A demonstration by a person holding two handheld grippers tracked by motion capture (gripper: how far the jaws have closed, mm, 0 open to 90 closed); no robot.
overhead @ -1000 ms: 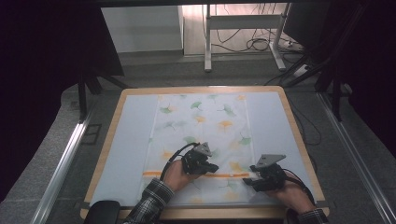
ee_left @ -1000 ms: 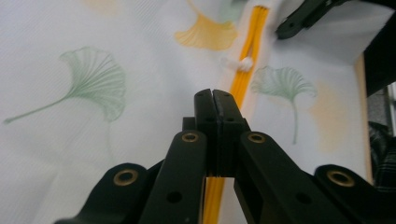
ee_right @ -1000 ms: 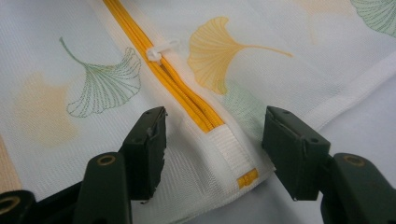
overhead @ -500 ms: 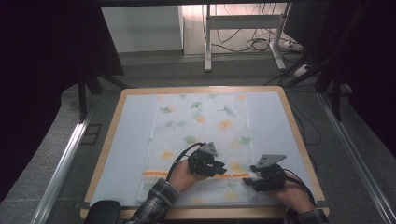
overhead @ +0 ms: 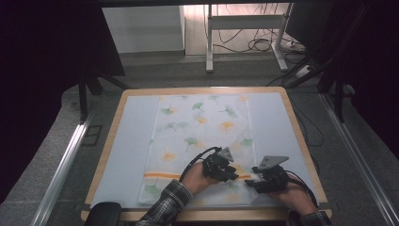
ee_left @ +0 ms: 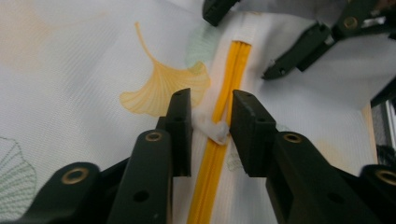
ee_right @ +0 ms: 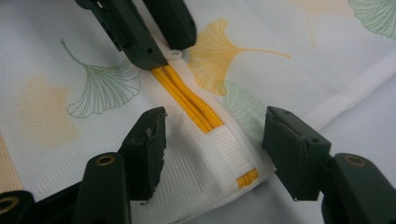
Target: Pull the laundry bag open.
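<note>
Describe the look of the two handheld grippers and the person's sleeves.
Both are matte black. The left claw has flat rectangular jaws on arms with brass-coloured rivets; the right claw matches, its pads scuffed. In the high view each carries a grey three-cornered plate and trails a black cable. The left forearm wears a dark plaid sleeve, with a plaid cuff on the right too.
</note>
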